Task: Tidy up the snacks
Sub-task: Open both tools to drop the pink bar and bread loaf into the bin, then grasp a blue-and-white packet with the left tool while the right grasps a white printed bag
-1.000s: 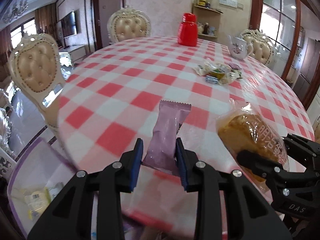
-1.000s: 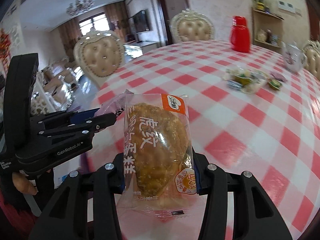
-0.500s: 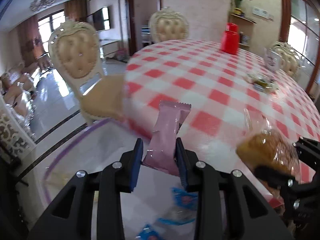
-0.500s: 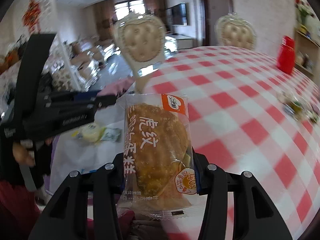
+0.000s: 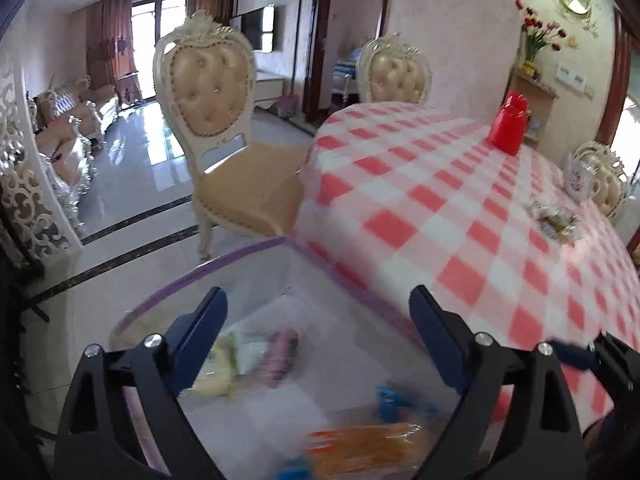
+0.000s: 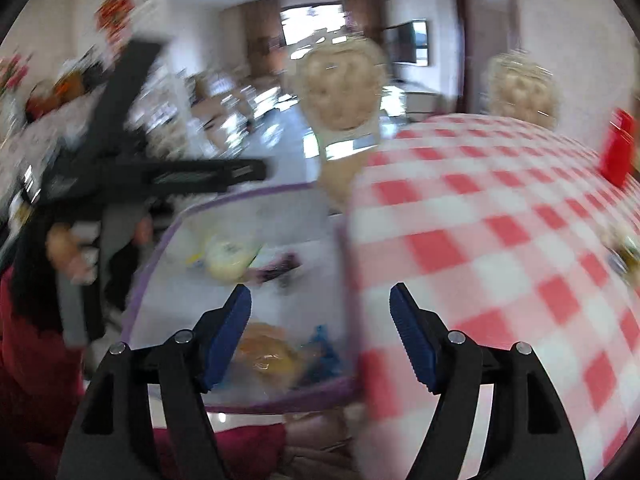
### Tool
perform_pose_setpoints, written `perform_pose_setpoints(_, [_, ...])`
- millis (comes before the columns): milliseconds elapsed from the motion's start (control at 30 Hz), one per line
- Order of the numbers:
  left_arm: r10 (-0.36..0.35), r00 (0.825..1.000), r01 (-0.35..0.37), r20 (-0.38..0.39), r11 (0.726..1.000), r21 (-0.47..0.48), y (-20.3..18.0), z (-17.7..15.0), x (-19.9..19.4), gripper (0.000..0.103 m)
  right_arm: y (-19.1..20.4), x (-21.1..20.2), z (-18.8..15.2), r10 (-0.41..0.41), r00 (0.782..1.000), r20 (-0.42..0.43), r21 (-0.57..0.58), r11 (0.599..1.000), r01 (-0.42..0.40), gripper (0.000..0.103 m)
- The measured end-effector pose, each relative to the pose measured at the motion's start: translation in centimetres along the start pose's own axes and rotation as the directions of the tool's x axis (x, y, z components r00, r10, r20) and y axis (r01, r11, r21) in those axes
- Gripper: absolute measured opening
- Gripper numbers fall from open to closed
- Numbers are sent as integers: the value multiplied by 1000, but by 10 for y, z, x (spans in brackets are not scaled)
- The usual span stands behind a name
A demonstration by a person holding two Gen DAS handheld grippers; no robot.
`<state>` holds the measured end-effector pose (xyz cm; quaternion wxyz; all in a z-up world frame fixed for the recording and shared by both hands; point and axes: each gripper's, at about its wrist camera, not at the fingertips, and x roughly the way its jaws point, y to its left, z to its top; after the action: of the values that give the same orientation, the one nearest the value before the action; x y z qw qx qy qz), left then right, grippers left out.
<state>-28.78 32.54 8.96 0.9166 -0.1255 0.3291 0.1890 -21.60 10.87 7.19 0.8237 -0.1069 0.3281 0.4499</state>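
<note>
While both sets of jaws were opening with nothing between them, the left gripper (image 5: 318, 322) and the right gripper (image 6: 320, 316) hovered above the clear, purple-rimmed plastic bin (image 5: 224, 258) beside the table. Inside it, from left to right, lay a pale yellow packet (image 5: 218, 364), the pink wrapped snack (image 5: 282, 350) and, nearer, the orange packaged cake (image 5: 368, 446). Judging by the blur, a hurried swing back could clip the bin's rim and tip it. To the right spread the red-and-white checked tablecloth (image 5: 460, 216), bearing more wrapped snacks (image 5: 554, 220) far off and a red jug (image 5: 510, 124), with cream tufted chairs (image 5: 212, 92) around it.
</note>
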Motion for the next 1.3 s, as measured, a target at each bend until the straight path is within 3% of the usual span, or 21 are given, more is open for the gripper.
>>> perform_pose_setpoints(67, [-25,1000,25,3,1000,-2,-24,2,5,98,-35,-8,-2,-55,998,12,83,995,53,73])
perform_pose_setpoints(167, [-117,993,118,-7,993,27,-77,6,13,99,-97,-24,-13,-175,985,5,216,962,170,74])
perform_pose_setpoints(300, [-218,976,216,4,970,111,-157,16,25,101,-179,-51,-37,-326,945,-15,390,869,306,75])
perform_pose_setpoints(467, [-304,952,305,-28,943,130,-259,37,75,101,-280,-82,-69,-402,915,-33,606,720,338,78])
perform_pose_setpoints(567, [-332,941,336,-61,940,59,-304,49,122,101,-320,-82,-74,-392,918,-60,657,677,332,78])
perform_pose_setpoints(633, [-338,938,340,-78,940,12,-325,56,152,101,-338,-76,-68,-378,923,-66,665,673,323,78])
perform_pose_setpoints(767, [-335,939,326,-77,940,-103,-355,80,208,101,-354,-49,-42,-325,943,-66,633,717,291,78])
perform_pose_setpoints(867, [-337,940,322,-60,930,-179,-368,101,237,101,-365,-26,-24,-327,941,-90,595,739,314,78])
perform_pose_setpoints(1000, [-352,936,347,-7,923,-165,-376,116,256,101,-391,3,-7,-348,927,-140,586,726,361,78])
perform_pose_setpoints(1100, [-346,938,341,-32,935,-101,-379,113,270,101,-414,17,1,-316,938,-144,623,708,334,69])
perform_pose_setpoints(1200, [-351,936,343,-38,929,-139,-373,113,268,101,-413,31,12,-372,907,-196,547,726,416,64])
perform_pose_setpoints(1300, [-351,936,346,-25,931,-116,-374,115,261,101,-411,43,19,-413,885,-214,494,736,463,56])
